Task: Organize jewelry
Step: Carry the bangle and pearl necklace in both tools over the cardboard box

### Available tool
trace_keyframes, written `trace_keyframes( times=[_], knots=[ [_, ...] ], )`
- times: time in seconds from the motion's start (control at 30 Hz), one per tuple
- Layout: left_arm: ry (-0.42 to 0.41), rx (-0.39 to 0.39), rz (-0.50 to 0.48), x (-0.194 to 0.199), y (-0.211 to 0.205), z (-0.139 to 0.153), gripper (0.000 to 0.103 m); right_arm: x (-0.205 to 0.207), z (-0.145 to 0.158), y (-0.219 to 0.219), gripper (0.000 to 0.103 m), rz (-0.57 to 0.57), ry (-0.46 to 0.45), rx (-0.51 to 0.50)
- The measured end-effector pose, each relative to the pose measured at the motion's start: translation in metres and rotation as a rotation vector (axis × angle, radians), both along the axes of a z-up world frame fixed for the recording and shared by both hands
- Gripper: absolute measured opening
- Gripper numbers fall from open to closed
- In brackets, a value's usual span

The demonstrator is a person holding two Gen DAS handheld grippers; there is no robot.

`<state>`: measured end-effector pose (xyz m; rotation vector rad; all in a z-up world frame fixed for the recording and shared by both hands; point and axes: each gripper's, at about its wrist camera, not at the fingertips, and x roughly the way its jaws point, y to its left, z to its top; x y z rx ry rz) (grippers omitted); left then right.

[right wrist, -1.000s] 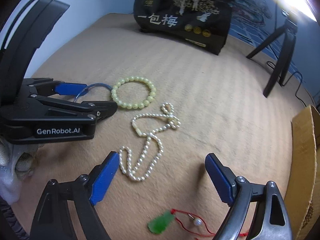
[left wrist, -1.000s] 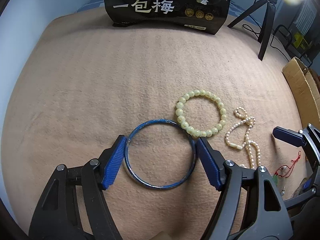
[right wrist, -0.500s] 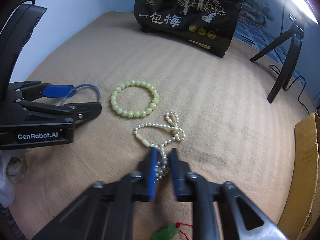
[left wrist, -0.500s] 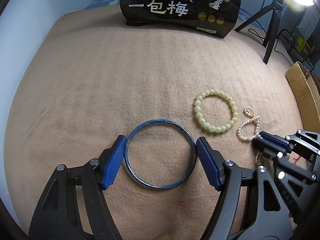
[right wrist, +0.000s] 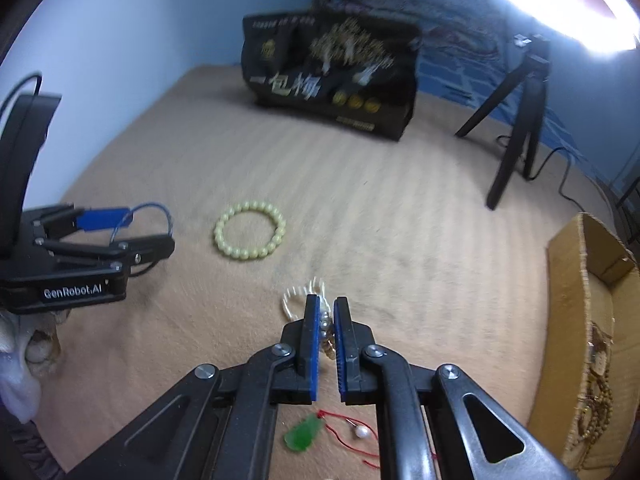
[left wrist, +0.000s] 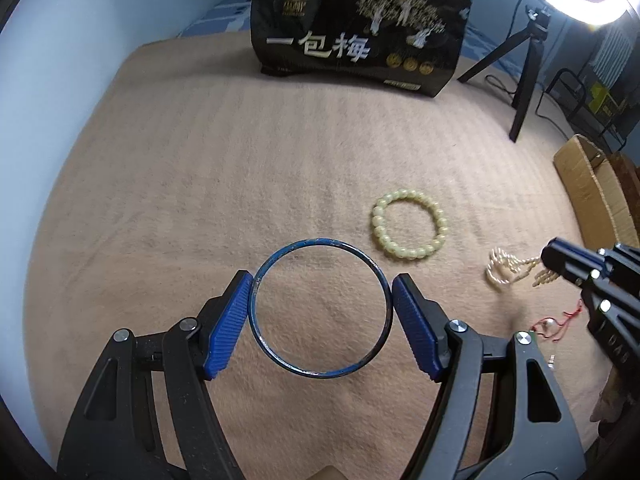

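My left gripper (left wrist: 320, 280) is shut on a blue bangle (left wrist: 319, 370), its pads pressing both sides, and holds it above the tan blanket (left wrist: 200, 180); it shows at the left of the right wrist view (right wrist: 148, 232). My right gripper (right wrist: 326, 304) is shut on a white pearl necklace (right wrist: 298, 296), lifted and bunched; the necklace also shows in the left wrist view (left wrist: 508, 270). A pale yellow bead bracelet (left wrist: 408, 250) lies flat between the grippers, and also shows in the right wrist view (right wrist: 250, 254).
A green pendant on red cord (right wrist: 304, 434) with a loose pearl (right wrist: 362, 432) lies under my right gripper. A black printed bag (left wrist: 360, 36) stands at the back. A tripod (right wrist: 516, 120) and a cardboard box (right wrist: 592, 320) with beads stand at the right.
My right gripper closed on the pearl necklace and has lifted it, bunching it up. My left gripper has raised the blue bangle away from the bead bracelet.
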<state>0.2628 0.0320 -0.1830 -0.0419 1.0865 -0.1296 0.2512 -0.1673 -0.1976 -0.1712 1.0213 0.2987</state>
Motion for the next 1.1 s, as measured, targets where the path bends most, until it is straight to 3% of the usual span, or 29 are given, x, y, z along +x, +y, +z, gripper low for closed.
trace_keyframes(
  times=[0.3, 0.6, 1.1],
  knots=[
    [-0.061, -0.041, -0.015, -0.021, -0.019, 0.035, 0.073, -0.020, 0.052, -0.026, 0.001, -0.076, -0.104, 0.060],
    [-0.112, -0.074, -0.020, -0.038, -0.035, 0.063, 0.073, -0.031, 0.067, -0.047, 0.001, -0.113, -0.138, 0.082],
    [-0.183, -0.068, -0.104, -0.057, -0.077, 0.086, 0.073, -0.057, 0.141, -0.098, 0.001, -0.188, -0.333, 0.165]
  ],
)
